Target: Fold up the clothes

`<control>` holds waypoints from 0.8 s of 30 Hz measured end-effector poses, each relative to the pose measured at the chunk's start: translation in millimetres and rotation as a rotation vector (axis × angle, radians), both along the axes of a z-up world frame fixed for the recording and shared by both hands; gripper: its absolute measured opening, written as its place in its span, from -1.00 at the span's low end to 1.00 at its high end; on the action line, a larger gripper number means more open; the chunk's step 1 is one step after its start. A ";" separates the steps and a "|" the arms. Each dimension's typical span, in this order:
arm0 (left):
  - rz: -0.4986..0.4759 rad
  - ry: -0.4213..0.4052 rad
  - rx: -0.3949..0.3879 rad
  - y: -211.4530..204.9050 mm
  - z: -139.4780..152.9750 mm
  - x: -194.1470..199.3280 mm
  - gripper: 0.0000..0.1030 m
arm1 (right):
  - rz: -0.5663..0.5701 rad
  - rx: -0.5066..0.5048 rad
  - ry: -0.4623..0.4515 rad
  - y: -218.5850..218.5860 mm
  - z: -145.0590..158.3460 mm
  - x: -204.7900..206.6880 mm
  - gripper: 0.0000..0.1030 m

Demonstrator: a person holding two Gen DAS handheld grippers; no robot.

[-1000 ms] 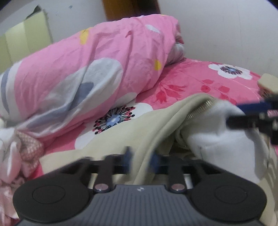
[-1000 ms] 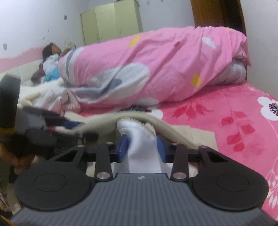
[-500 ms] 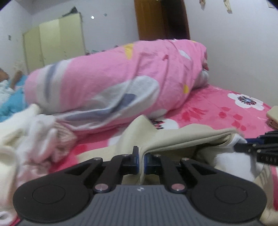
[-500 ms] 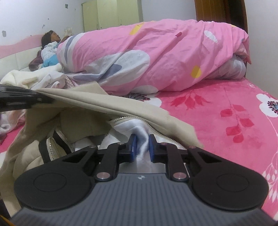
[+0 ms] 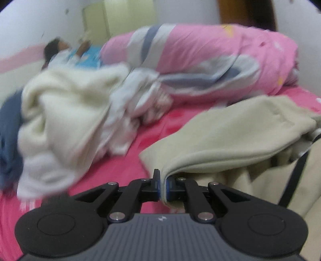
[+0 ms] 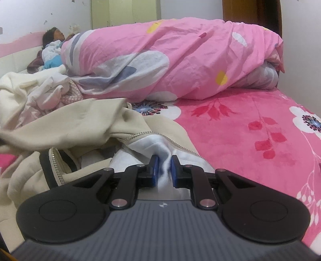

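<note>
Both cameras sit low, just above the pink floral bed (image 6: 250,124), each looking forward along its own fingers. Left wrist view faces up the bed toward the headboard side, blurred, close on the beige jacket (image 5: 230,136) with a cream clothes pile (image 5: 60,124) at its left. Right wrist view faces the same general way, sharper, close on the jacket (image 6: 80,124). Both share the rolled pink duvet (image 5: 210,60) (image 6: 170,54), the green wardrobe (image 6: 124,12) and a doll (image 6: 53,38) far back.

Pink floral bed (image 6: 250,128) under beige jacket (image 6: 80,124), rolled duvet (image 6: 170,56), heaped clothes (image 5: 66,124).
</note>
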State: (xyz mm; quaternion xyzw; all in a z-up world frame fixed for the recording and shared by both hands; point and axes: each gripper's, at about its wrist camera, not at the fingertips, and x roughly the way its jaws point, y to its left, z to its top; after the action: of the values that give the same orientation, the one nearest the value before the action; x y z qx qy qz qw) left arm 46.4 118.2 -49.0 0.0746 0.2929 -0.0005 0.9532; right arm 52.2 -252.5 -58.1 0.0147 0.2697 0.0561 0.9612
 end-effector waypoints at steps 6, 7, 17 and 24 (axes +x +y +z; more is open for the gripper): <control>-0.001 0.030 -0.052 16.3 -13.8 -17.4 -0.23 | -0.021 -0.012 0.016 4.8 -1.3 1.8 -0.76; -0.001 0.035 -0.061 19.1 -16.0 -20.3 -0.08 | -0.025 -0.011 0.018 5.3 -0.9 1.8 -0.76; -0.187 0.020 -0.070 -18.9 9.2 -13.8 0.47 | -0.044 -0.017 0.016 10.6 -2.6 -0.1 -0.71; -0.330 0.085 0.075 -83.9 -13.5 31.1 0.38 | -0.031 -0.017 0.011 8.4 -4.3 -1.7 -0.71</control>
State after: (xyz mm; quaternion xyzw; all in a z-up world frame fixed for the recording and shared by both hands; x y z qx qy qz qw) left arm 77.5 34.3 -62.5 0.1572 0.3168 -0.1491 0.9234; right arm 50.5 -244.1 -62.4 0.0111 0.2751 0.0387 0.9606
